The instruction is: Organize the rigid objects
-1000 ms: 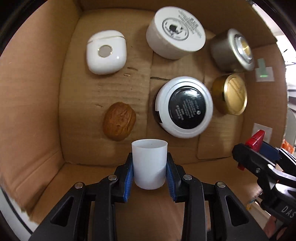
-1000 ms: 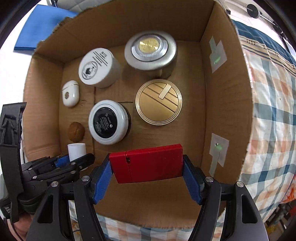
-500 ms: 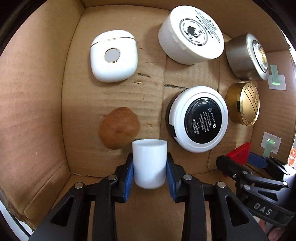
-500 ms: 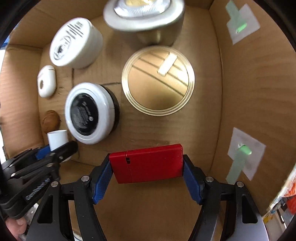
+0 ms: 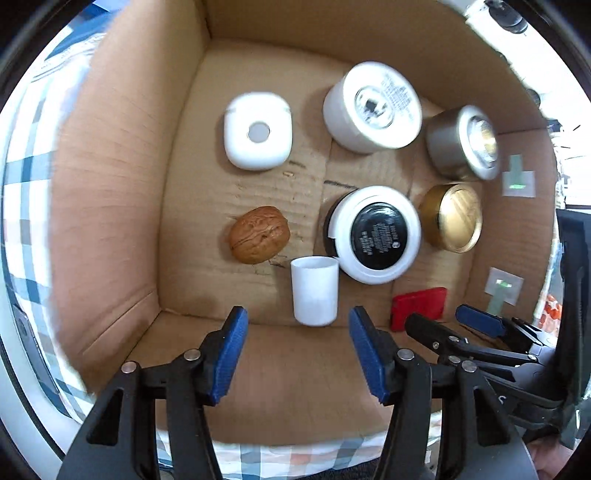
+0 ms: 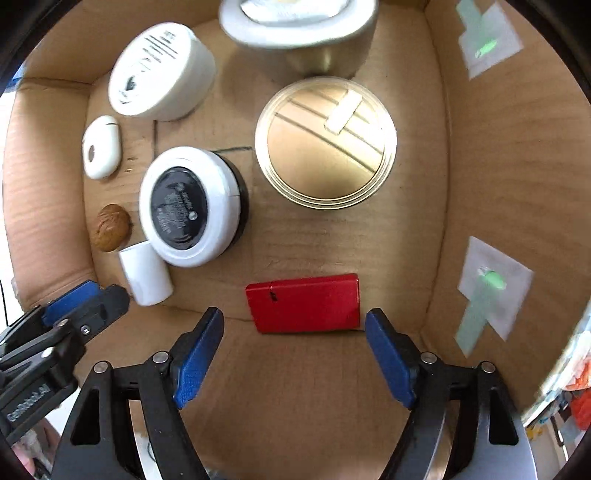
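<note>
Both claws hang apart over the box [image 5: 122,206]. The left claw [image 5: 297,347] stands clear of the white cup [image 5: 314,291], upright beside the walnut [image 5: 259,234]. The right claw [image 6: 293,347] brackets the red case [image 6: 303,302], flat on the floor. The silver jar [image 6: 299,26] is blurred and cut off in the right view.

A checked cloth [image 5: 22,206] covers the surface under the cardboard box [image 5: 110,206]. On the box floor sit a walnut [image 5: 259,234], white cup [image 5: 314,295], red case [image 6: 304,302], white pod [image 5: 257,131] and four round jars.
</note>
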